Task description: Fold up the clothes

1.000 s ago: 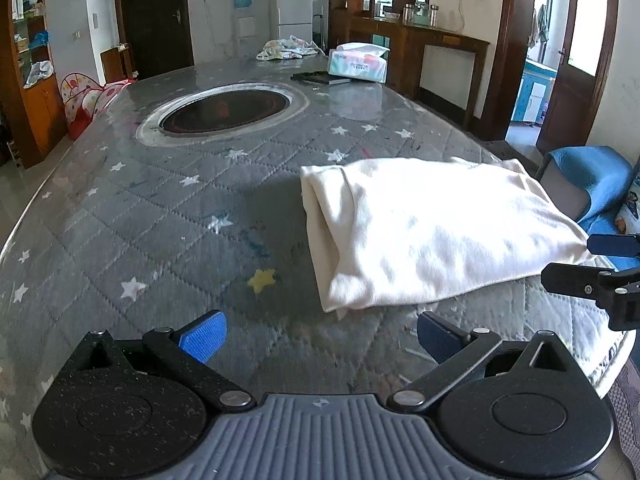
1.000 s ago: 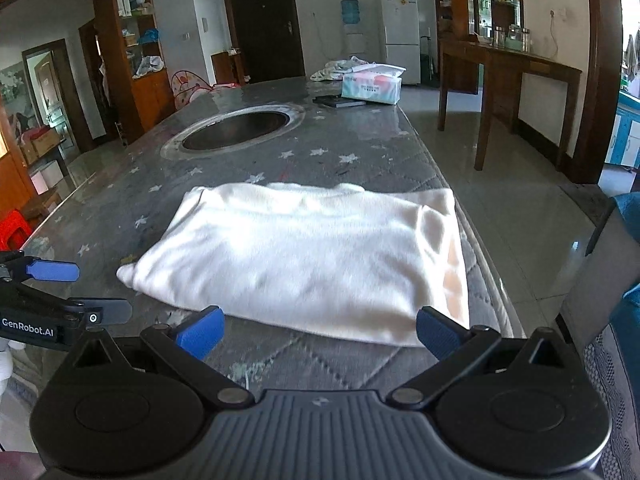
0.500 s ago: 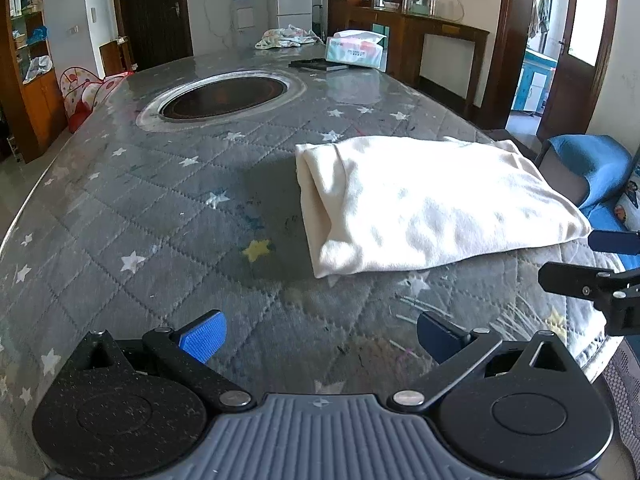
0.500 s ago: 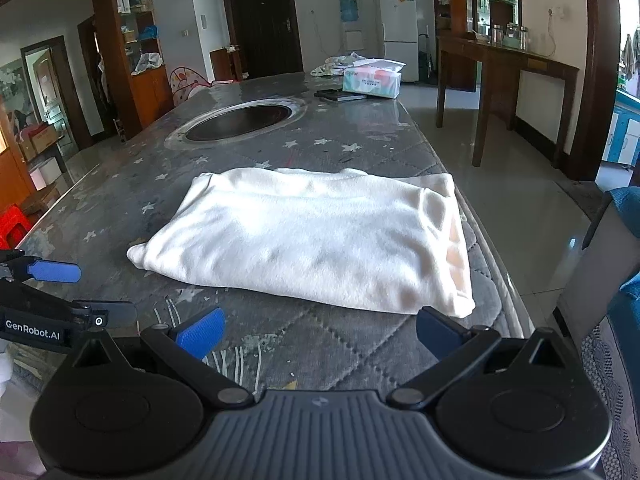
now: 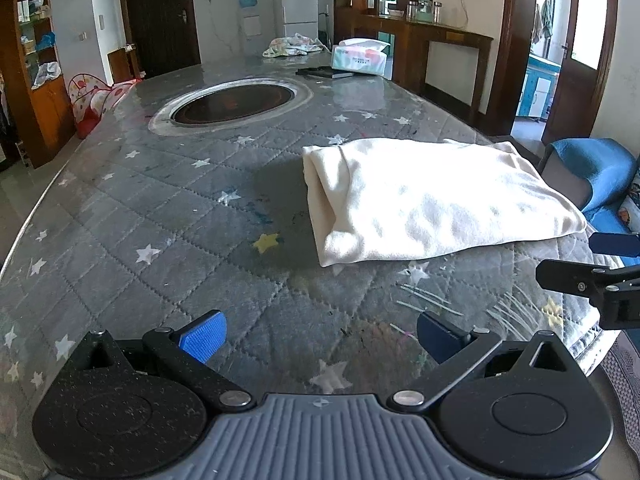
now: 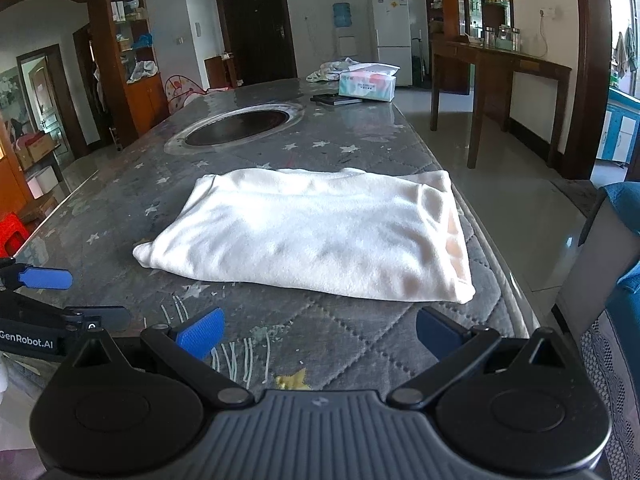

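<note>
A cream-white garment (image 5: 432, 208) lies folded into a flat rectangle on the grey star-quilted table (image 5: 160, 216), near its right edge. It also shows in the right wrist view (image 6: 316, 232). My left gripper (image 5: 320, 338) is open and empty, held back from the garment's near left corner. My right gripper (image 6: 318, 332) is open and empty, a little short of the garment's near edge. The right gripper also shows at the right edge of the left wrist view (image 5: 600, 264), and the left gripper at the left edge of the right wrist view (image 6: 44, 296).
A round dark recess (image 5: 234, 103) sits mid-table. A tissue box (image 5: 360, 56), a dark flat object (image 5: 324, 73) and crumpled cloth (image 5: 292, 45) lie at the far end. A blue chair (image 5: 592, 172) stands right of the table edge, a wooden side table (image 6: 504, 68) beyond.
Both grippers have drawn back from the folded garment toward the table's near edge, staying open. The garment has not moved.
</note>
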